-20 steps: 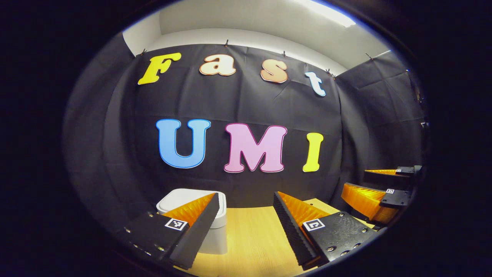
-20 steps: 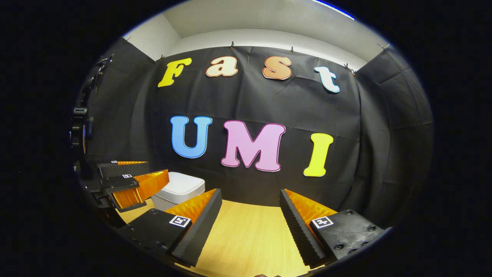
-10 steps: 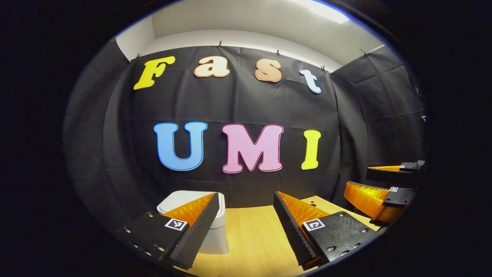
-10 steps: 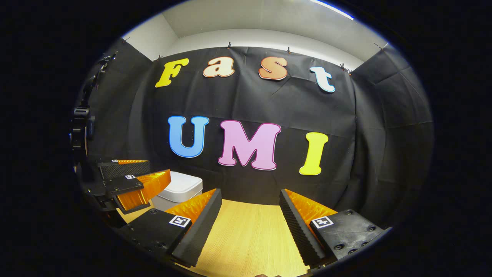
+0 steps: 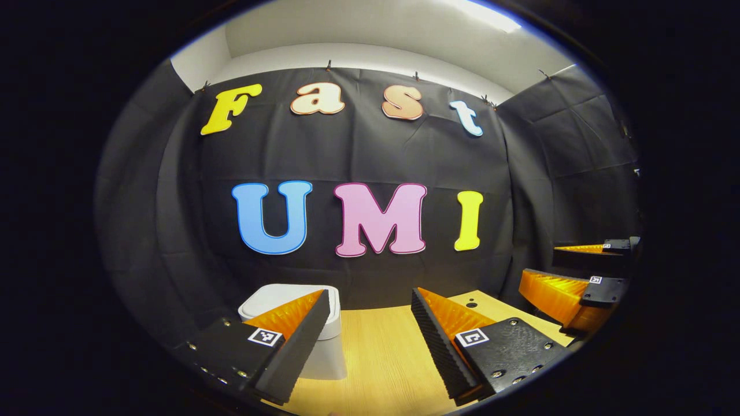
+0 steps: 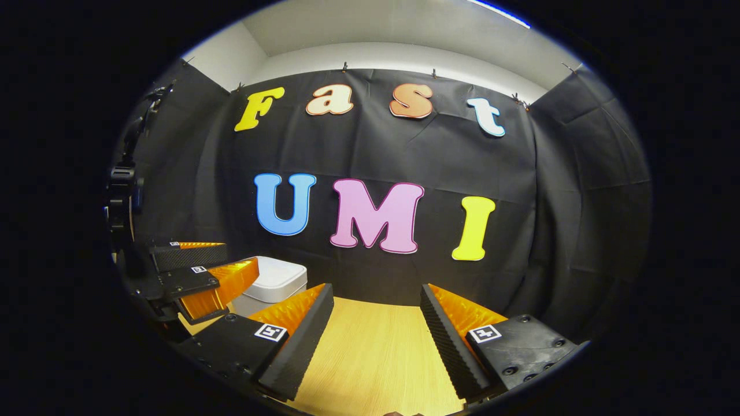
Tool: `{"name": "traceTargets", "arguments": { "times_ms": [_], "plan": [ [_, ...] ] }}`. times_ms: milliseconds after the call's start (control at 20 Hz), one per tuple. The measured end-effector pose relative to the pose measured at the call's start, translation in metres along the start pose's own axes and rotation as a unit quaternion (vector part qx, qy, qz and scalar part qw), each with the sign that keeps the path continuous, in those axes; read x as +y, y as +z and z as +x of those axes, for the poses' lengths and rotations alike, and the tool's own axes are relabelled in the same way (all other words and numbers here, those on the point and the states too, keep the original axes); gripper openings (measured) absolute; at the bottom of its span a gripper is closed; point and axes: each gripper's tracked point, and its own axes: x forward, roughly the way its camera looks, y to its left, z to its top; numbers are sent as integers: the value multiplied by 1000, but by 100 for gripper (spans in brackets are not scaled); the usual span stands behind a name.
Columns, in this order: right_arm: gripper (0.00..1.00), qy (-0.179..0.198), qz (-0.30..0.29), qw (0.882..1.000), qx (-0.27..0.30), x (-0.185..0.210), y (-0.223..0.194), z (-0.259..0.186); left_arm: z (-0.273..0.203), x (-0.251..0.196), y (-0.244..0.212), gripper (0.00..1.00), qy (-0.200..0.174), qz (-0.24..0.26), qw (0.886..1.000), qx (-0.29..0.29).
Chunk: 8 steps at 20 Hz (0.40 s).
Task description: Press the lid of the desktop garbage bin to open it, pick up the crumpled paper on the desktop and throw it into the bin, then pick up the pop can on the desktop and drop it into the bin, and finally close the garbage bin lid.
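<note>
In the left gripper view, my left gripper [image 5: 370,329] has its fingers spread wide with nothing between them but bare wooden desktop [image 5: 378,370]. Just beyond my left-hand finger, partly hidden behind its tip, stands the garbage bin [image 5: 324,358]: a white, boxy bin with rounded corners, upright, its long axis vertical and its flat lid [image 5: 272,296] facing up, closed. The finger overlaps it in the picture, but I cannot tell whether it touches the bin. Farther off to the right of my right-hand finger I see the right gripper [image 5: 578,268], its two fingers stacked one above the other with an open gap between them, holding nothing.

In the right gripper view, that gripper's fingers are likewise wide apart around empty desktop, gripping nothing. Off to the left of its left-hand finger, the left gripper reaches in from the side, open and empty. Behind it and beyond the left-hand fingertip sits the bin, white, lid down, close to the black cloth wall [image 6: 520,242] at the back of the desk. A dark stand with a clamp [image 6: 121,190] rises at the far left edge.
</note>
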Motion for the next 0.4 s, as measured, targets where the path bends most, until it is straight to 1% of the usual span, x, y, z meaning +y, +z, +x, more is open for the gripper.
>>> {"name": "traceTargets", "arguments": {
  "times_ms": [200, 250, 300, 400],
  "plan": [
    [98, -3, -2, 1000, -1, -1, 2, 3, 5, 0, 1, 94, -1, 0, 1000, -3],
    [98, -3, -2, 1000, 0, -1, 1, 3, 7, 0, 0, 96, -1, 0, 1000, -3],
    [88, -4, -2, 1000, 0, -1, 1, 3, 8, 0, 0, 94, -1, 0, 1000, -2],
    [88, -6, -2, 1000, 0, -2, 1, 4, 10, -2, -1, 94, -4, 0, 1000, -2]
  ]
}}
